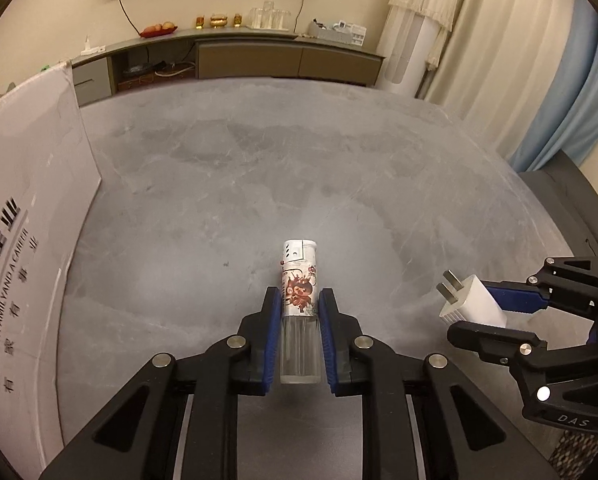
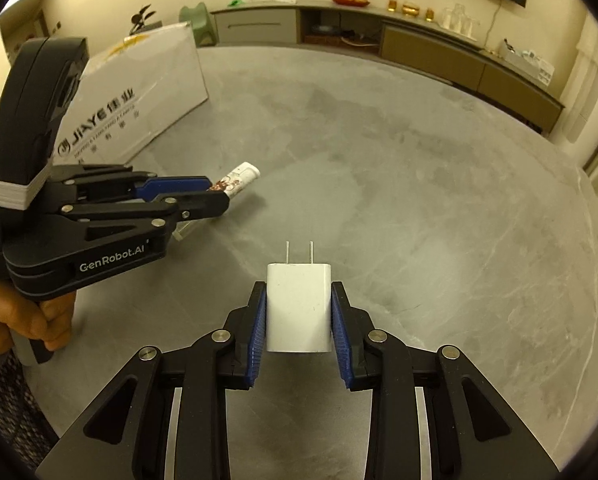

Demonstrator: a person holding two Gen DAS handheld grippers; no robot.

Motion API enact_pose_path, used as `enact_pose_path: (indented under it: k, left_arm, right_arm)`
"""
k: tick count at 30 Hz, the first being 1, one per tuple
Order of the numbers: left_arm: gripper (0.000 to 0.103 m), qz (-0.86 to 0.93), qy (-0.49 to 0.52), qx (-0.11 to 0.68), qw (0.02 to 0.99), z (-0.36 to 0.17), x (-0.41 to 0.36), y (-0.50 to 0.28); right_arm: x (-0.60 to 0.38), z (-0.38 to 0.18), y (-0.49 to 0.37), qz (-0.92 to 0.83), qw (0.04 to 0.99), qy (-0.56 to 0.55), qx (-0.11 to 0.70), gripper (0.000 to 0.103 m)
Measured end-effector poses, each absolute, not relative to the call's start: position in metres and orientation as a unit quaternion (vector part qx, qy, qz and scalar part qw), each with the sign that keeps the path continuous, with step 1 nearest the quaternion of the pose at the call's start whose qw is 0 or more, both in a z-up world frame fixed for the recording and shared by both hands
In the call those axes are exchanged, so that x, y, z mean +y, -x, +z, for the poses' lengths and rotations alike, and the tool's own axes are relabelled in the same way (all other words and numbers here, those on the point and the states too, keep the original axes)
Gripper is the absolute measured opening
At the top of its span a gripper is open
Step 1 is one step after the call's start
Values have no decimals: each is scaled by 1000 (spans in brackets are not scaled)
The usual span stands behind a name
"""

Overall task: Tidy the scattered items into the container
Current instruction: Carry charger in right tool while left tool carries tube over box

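Left wrist view: left gripper (image 1: 299,312) clamps lighter (image 1: 300,300) between ribbed blue pads; clear plastic body, printed wrap, white cap beyond fingertips. White box (image 1: 31,208) far left, cut off.

Right wrist view: right gripper (image 2: 299,312) grips smooth white charger (image 2: 299,308), two metal prongs ahead of fingertips. Grey stone-like table (image 2: 379,180) below.

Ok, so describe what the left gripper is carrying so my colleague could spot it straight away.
Start at the big grey table, with the white box along its left side. The left gripper, beside that box, holds a lighter pointing forward. Unlike the plain white charger in the right gripper, it is slim, with a clear body and a red cartoon print.
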State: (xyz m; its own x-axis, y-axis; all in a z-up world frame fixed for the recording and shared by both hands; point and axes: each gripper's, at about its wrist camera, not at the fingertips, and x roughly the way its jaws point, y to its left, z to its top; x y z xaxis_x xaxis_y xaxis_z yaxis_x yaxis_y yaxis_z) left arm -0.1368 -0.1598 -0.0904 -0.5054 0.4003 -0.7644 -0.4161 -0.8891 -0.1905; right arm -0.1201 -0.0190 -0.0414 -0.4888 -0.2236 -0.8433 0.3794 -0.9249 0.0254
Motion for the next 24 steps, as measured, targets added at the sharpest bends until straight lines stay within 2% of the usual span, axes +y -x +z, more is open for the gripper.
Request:
enact_pose_path:
  k: [13, 24]
  left_arm:
    - [20, 885, 394, -26, 246, -43, -174, 130]
    - [20, 894, 366, -65, 252, -7, -198, 123]
  right_arm:
    - [-34, -16, 112, -877, 160, -448, 69, 32]
    - [-60, 12, 118, -882, 171, -438, 23, 32]
